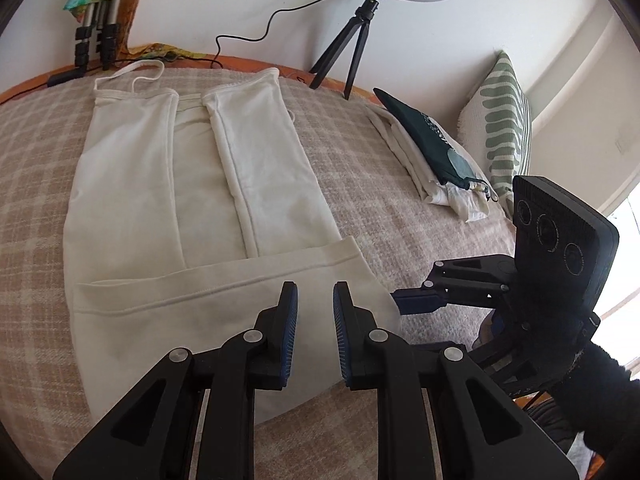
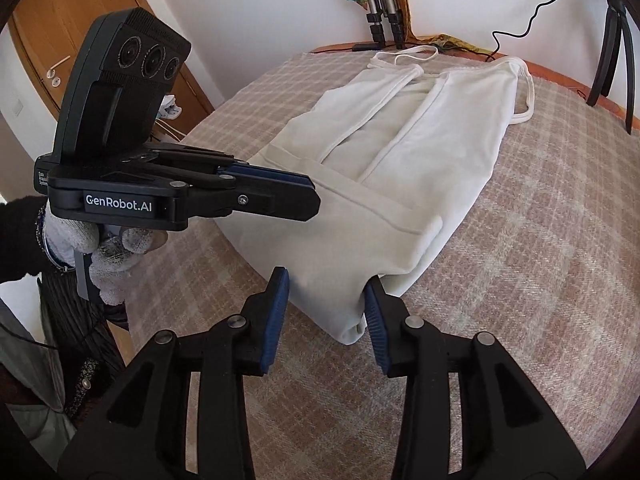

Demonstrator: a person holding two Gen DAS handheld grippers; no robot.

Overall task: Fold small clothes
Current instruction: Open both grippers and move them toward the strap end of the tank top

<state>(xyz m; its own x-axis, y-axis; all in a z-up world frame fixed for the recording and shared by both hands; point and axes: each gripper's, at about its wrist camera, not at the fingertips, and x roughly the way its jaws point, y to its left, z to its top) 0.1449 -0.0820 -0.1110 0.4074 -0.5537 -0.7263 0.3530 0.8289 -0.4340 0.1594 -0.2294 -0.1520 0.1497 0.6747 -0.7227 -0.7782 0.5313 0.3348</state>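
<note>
Risk: folded hem of white garment (image 2: 384,184) springs back open once released (thick fabric, fold only loosely creased), or right pad drags corner askew on withdrawal.

Right gripper (image 2: 326,312): jaws part-open, nothing pinched; garment corner between tips, body toward 12 o'clock.

Left gripper (image 1: 316,312): jaws narrow, empty, over hem; garment stretches toward 11 o'clock on checked blanket (image 1: 36,152).
</note>
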